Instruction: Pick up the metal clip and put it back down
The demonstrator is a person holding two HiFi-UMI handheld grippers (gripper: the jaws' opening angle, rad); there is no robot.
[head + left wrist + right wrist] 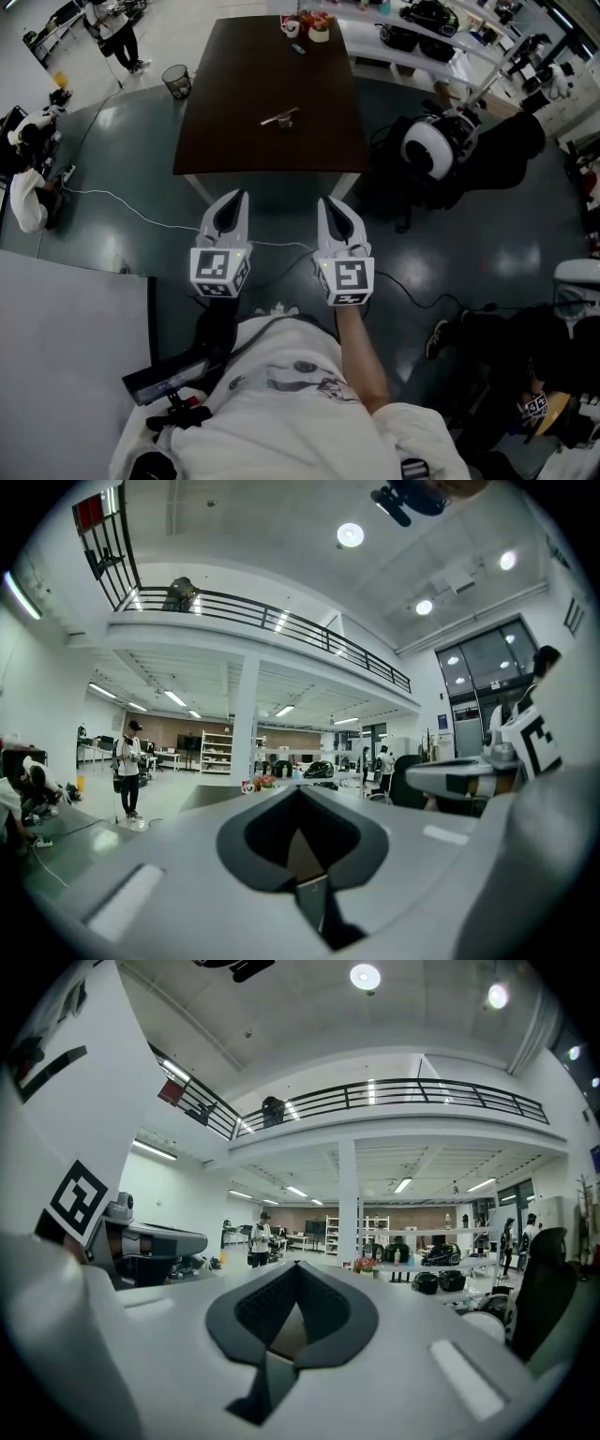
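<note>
Jaws of the left gripper (238, 197) and the right gripper (324, 202) are seen pressed together, with nothing clamped between either pair. Both are held level, side by side, short of the dark table (216, 141). The metal clip (279, 118) is found well ahead of both jaw tips, roughly between their lines, lying flat on the tabletop. Risks are judged as follows: if the jaws are not opened before the reach, the clip would likely be shoved. A thin, low piece could be skidded on the smooth top or pinched off-centre and dropped.
</note>
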